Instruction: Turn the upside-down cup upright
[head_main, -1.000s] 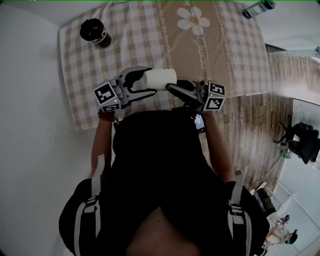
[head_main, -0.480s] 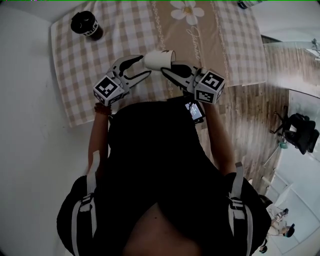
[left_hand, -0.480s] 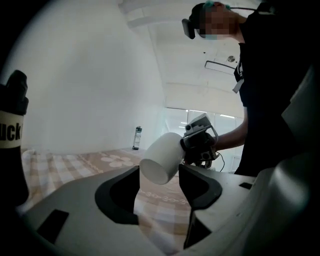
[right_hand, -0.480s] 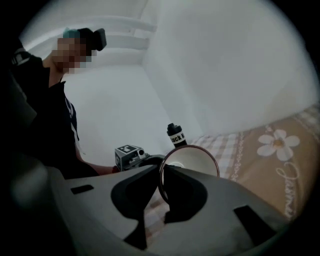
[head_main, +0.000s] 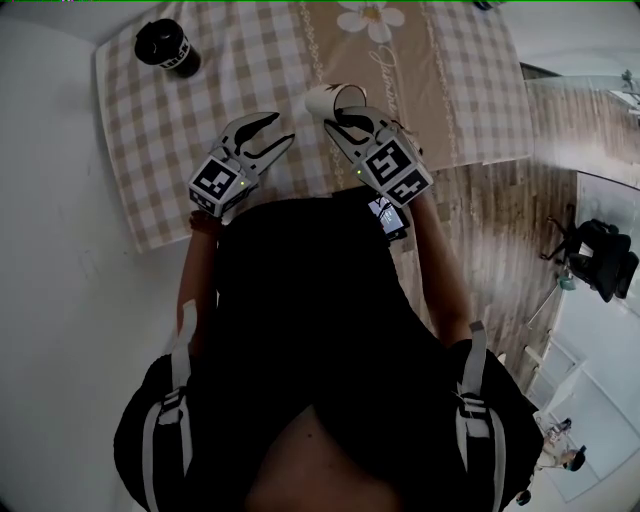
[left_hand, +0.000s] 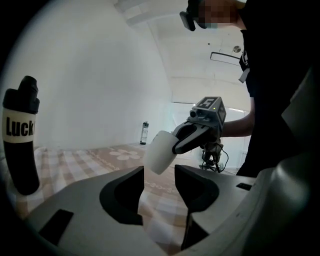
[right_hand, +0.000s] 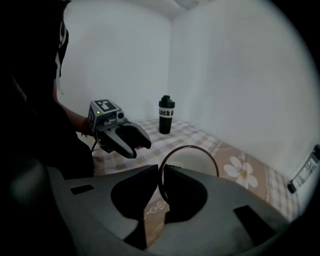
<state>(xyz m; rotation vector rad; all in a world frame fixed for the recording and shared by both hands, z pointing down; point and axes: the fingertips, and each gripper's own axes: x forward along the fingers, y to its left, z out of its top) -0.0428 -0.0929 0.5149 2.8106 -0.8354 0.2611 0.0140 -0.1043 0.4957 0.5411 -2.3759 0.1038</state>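
The white cup (head_main: 328, 100) hangs tilted over the checked tablecloth (head_main: 240, 70), base down and away, mouth turned up towards my right gripper (head_main: 345, 122). That gripper is shut on the cup's dark rim (right_hand: 189, 162), one jaw inside and one outside. In the left gripper view the cup (left_hand: 160, 151) sits just beyond my left gripper (left_hand: 159, 192), held by the right gripper (left_hand: 192, 136). My left gripper (head_main: 264, 134) stands open to the left of the cup; its jaws have just been closing, with nothing between them.
A black shaker bottle (head_main: 166, 48) stands at the table's far left corner, also in the left gripper view (left_hand: 20, 137) and the right gripper view (right_hand: 166, 115). A daisy print (head_main: 370, 20) marks the cloth's tan band. Another bottle (right_hand: 305, 172) lies at the far right.
My left gripper has let go of the cup and drawn off to the left, its jaws narrower. The right gripper has rolled over with the cup, swinging it from lying sideways to mouth-up.
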